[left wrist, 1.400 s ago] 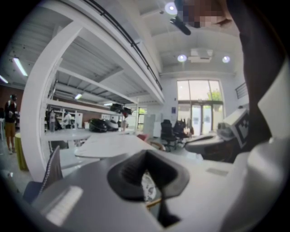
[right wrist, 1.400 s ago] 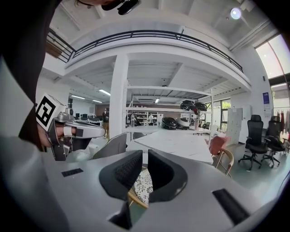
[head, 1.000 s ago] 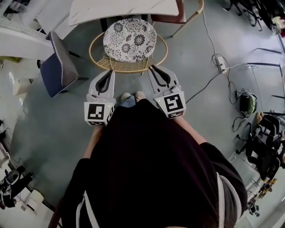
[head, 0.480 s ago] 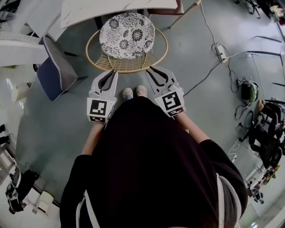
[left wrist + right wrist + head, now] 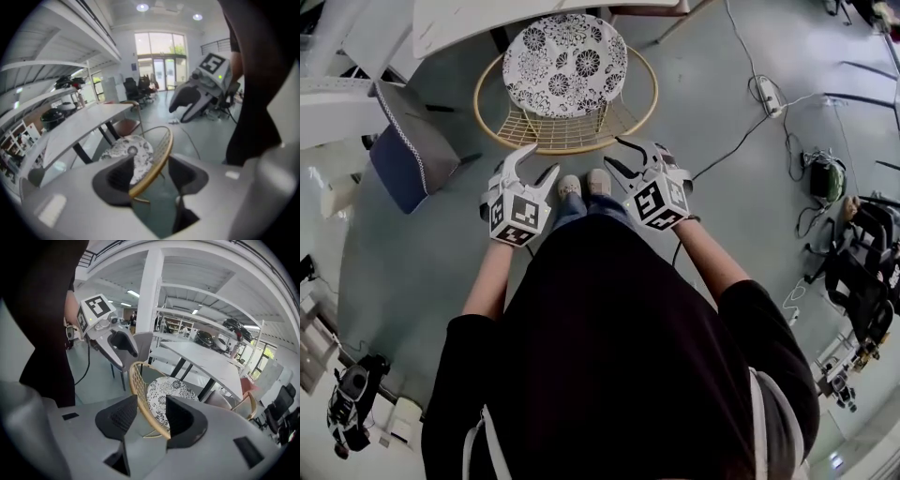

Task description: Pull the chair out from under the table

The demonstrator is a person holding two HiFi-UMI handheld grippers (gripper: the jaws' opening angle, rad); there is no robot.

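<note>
The chair has a floral round cushion (image 5: 565,64) inside a light wooden hoop (image 5: 572,150) with a wire back. Its front is tucked under the white table (image 5: 469,14). In the head view my left gripper (image 5: 532,165) and right gripper (image 5: 619,155) hang just before the hoop's near edge. Both sets of jaws are opening. The left gripper view has the hoop (image 5: 157,159) running between the left gripper's (image 5: 152,180) pads. In the right gripper view the hoop (image 5: 140,399) likewise passes between the right gripper's (image 5: 147,417) pads. Neither pair presses on it.
A blue-grey chair (image 5: 403,155) stands left of the hoop chair. A second wooden-framed chair (image 5: 675,7) is at the table's far side. A power strip with cables (image 5: 769,94) lies on the floor to the right. Office chairs (image 5: 858,281) crowd the right edge. My shoes (image 5: 581,185) are near the hoop.
Both grippers have come down toward the chair's hoop and rolled. Their jaws, shut before, now stand apart.
</note>
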